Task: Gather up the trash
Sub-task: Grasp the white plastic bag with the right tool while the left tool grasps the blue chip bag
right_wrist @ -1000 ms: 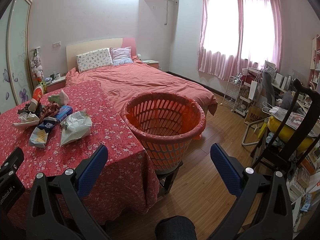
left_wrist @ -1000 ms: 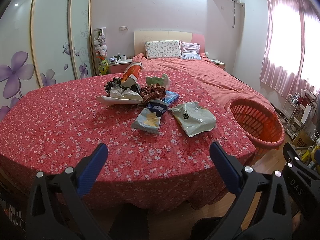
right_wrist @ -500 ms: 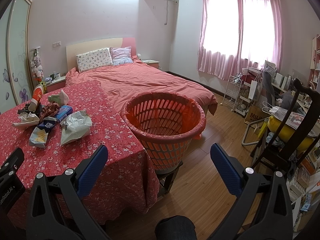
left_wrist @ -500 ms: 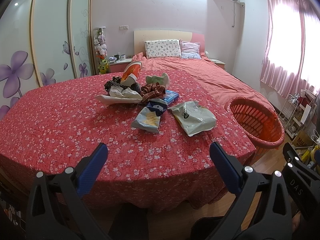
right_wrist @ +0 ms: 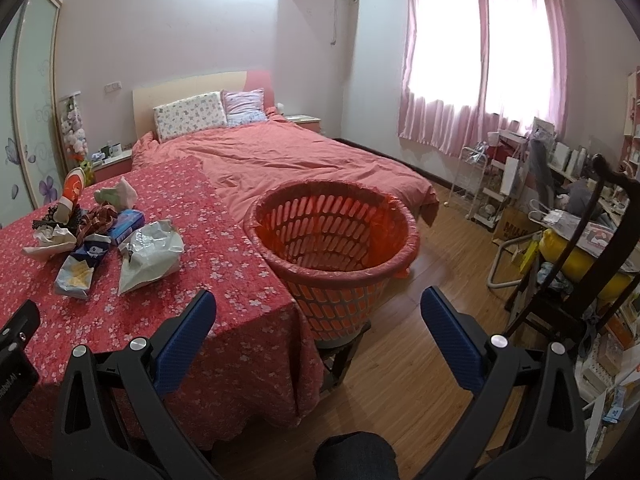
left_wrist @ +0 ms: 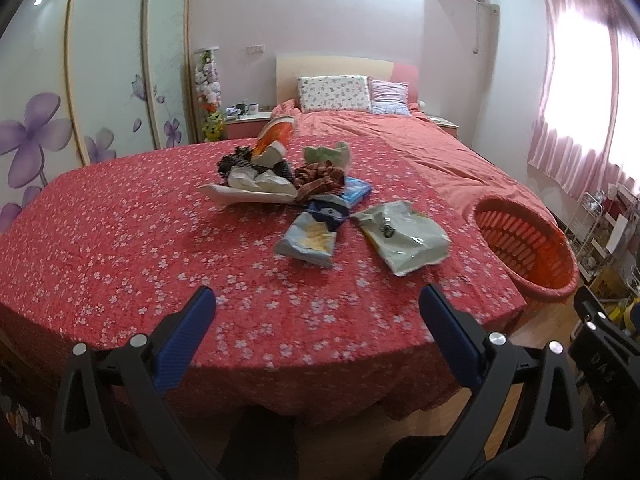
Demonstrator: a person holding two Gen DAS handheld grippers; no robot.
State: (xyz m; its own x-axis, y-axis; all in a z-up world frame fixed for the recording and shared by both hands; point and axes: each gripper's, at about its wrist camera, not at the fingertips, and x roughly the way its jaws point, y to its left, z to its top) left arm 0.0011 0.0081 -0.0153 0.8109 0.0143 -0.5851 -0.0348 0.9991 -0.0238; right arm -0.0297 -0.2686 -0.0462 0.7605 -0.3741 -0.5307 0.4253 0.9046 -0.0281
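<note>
In the left wrist view, the left claw [left_wrist: 316, 306] hangs with its blue-padded jaws spread wide and nothing between them, above the near edge of the tabletop [left_wrist: 120, 240], which wears a red flowered cloth. The trash sits in a loose heap toward the tabletop's middle: a white crumpled paper [left_wrist: 256, 188], a pale blue snack bag [left_wrist: 308, 240], a pale green plastic bag [left_wrist: 404, 236] just right of it, a blue packet [left_wrist: 356, 190], and an orange cup [left_wrist: 276, 138] tilted at the far side. An orange basket [left_wrist: 524, 248] stands off the tabletop's right edge.

In the right wrist view, the right claw [right_wrist: 318, 306] is likewise spread wide and empty, poised near the tabletop's corner and facing the basket [right_wrist: 332, 236], which stands on the wooden floor [right_wrist: 420, 360] between the tabletop and the bed [right_wrist: 280, 160]. The heap lies well to the left.
</note>
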